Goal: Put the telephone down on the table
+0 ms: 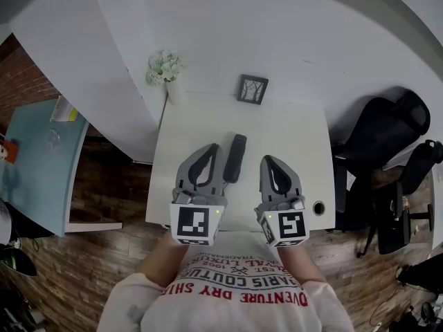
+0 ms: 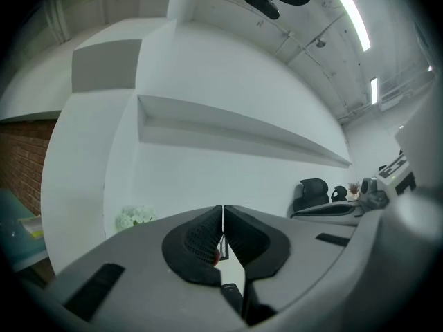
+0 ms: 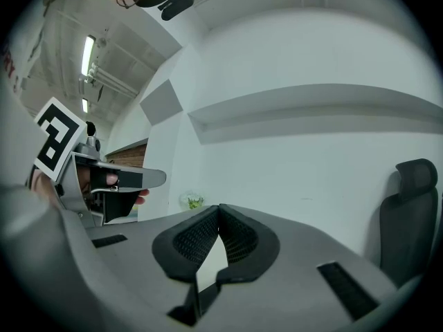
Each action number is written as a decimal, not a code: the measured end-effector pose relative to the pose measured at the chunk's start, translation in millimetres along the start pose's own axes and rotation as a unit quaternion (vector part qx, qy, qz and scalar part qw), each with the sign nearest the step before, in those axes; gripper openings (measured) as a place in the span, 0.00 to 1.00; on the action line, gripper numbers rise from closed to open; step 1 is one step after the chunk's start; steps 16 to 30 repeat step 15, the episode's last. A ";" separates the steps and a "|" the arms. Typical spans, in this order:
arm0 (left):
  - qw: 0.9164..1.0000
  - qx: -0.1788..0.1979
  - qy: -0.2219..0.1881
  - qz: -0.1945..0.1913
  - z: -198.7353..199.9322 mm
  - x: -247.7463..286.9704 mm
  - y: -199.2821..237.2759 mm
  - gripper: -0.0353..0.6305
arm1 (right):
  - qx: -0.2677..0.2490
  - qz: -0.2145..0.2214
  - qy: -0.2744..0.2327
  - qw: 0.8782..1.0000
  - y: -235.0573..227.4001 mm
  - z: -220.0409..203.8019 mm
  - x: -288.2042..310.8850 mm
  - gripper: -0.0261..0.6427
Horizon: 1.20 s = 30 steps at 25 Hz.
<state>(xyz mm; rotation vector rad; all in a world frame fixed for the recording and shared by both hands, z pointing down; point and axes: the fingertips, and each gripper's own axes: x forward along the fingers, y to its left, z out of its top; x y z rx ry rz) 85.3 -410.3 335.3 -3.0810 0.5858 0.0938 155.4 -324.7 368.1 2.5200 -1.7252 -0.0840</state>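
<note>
White table: telephone lying flat | left gripper jaws together, empty | right gripper jaws together, empty

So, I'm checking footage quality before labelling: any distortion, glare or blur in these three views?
Head view: strong fisheye, table edges bow, phone sharp, light even. Left gripper view: black corners, bright ceiling strip flares. Right gripper view: wall ledge curves, corners dark.

White walls, brick-patterned floor
</note>
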 end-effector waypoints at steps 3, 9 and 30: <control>1.000 0.003 0.006 -0.002 -4.5 1.2 -0.6 0.10 | 0.001 -0.002 0.005 1.000 -0.5 -3.5 0.4 0.08; 1.000 0.013 0.015 -0.002 -8.6 0.3 3.2 0.10 | 0.008 -0.002 0.011 1.000 1.8 -6.9 2.3 0.08; 1.000 0.020 0.020 -0.005 -12.7 -0.2 7.0 0.10 | 0.011 0.000 0.019 1.000 6.4 -13.7 6.6 0.08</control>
